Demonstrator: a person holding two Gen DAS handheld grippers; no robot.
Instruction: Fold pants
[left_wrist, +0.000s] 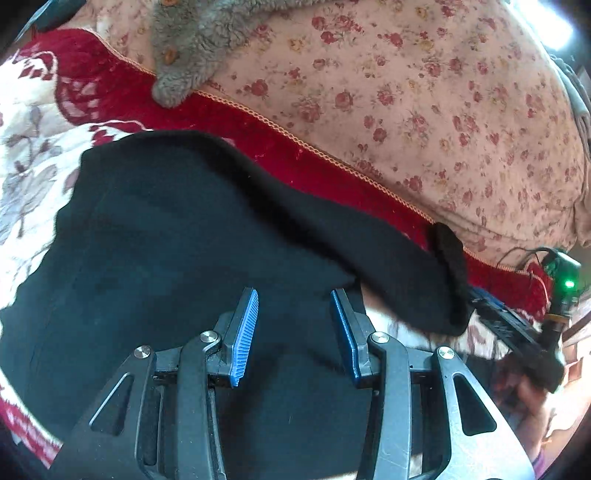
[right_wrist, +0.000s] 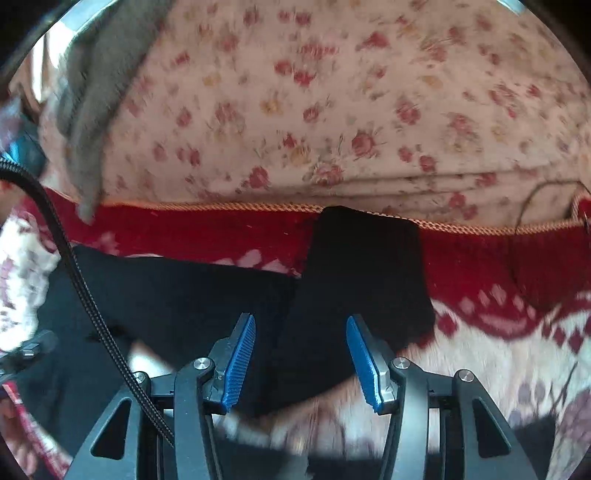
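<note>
- The left gripper (left_wrist: 294, 295) has its jaws set well apart, holding nothing; its ribbed blue pads (left_wrist: 245, 334) hang over the broad part of the black pants (left_wrist: 177, 236).
- The pants are soft, matte and fleecy, spread flat on a plush red-and-cream patterned blanket (left_wrist: 33, 155); one leg runs ahead and to the right of the left claw, ending in a fuzzy rolled cuff (left_wrist: 448, 258).
- The right gripper (right_wrist: 301, 325) is equally wide open and empty, the leg (right_wrist: 354, 295) lying between and ahead of its pads (right_wrist: 364, 360).
- Beyond both claws a rose-print quilt (right_wrist: 332, 110) bulges, edged by the blanket's orange braided trim (right_wrist: 221, 206).
- A grey woolly buttoned garment (left_wrist: 192, 48) lies far ahead-left.
- A braided black cable (right_wrist: 85, 295) crosses left of the right claw.
</note>
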